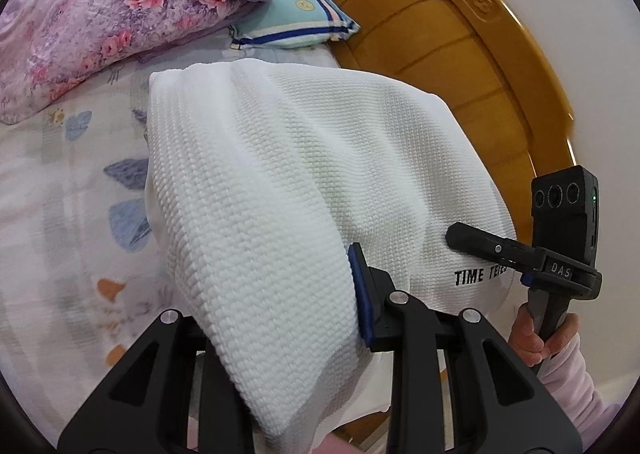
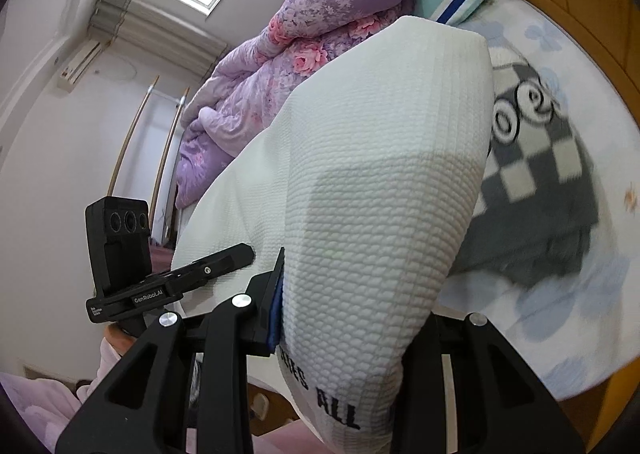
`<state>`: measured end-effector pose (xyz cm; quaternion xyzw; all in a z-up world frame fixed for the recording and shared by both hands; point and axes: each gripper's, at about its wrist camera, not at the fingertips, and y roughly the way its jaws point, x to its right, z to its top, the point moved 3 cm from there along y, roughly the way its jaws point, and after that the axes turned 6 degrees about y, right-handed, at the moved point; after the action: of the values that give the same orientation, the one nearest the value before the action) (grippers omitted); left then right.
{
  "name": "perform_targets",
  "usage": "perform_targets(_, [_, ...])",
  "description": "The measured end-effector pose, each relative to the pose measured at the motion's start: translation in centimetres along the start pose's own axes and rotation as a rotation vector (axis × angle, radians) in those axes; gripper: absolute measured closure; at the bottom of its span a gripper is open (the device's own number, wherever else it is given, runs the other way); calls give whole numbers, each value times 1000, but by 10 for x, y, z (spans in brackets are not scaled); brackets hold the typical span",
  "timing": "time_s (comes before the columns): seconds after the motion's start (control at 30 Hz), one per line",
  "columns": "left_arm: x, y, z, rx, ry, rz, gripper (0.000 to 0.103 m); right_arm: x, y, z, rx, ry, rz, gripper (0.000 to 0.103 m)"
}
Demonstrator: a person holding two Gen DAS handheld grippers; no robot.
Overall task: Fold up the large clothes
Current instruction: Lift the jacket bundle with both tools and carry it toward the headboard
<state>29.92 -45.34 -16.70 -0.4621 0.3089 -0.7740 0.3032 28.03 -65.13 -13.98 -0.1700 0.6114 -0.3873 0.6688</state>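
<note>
While both tools are raised over the bed, the white waffle-knit garment with black lettering [image 1: 288, 174] hangs between them in the air, off the floral-print bed sheet [image 1: 60, 182], so the fold looks mid-way at best: cloth is gathered and lifted, not yet laid flat or stacked. Left tool [image 1: 280, 294] is clamped on one edge of the knit, cloth draped over its left finger so only the blue-padded one shows; right tool [image 2: 352, 294] is likewise closed on the printed hem end. Fabric seems doubled over once, judging by the thick rounded top edge. Still left: lay it down, square it, final fold. Grey-and-white checkered blanket [image 2: 540, 174] lies beneath, purple floral quilt [image 1: 100, 6] and striped turquoise pillow [image 1: 296, 14] beyond
</note>
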Motion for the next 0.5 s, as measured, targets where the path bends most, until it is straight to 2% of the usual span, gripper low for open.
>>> perform_targets(0.17, [9, 55, 38, 41, -54, 45, 75, 46, 3, 56, -77, -55, 25, 73])
perform_targets(0.33, [-7, 113, 68, 95, -115, 5, 75, 99, 17, 116, -115, -52, 43, 73])
perform_targets(0.4, [-13, 148, 80, 103, -120, 10, 75, 125, 29, 137, -131, -54, 18, 73])
perform_targets(0.5, [-32, 202, 88, 119, -157, -32, 75, 164, 43, 159, -138, -43, -62, 72])
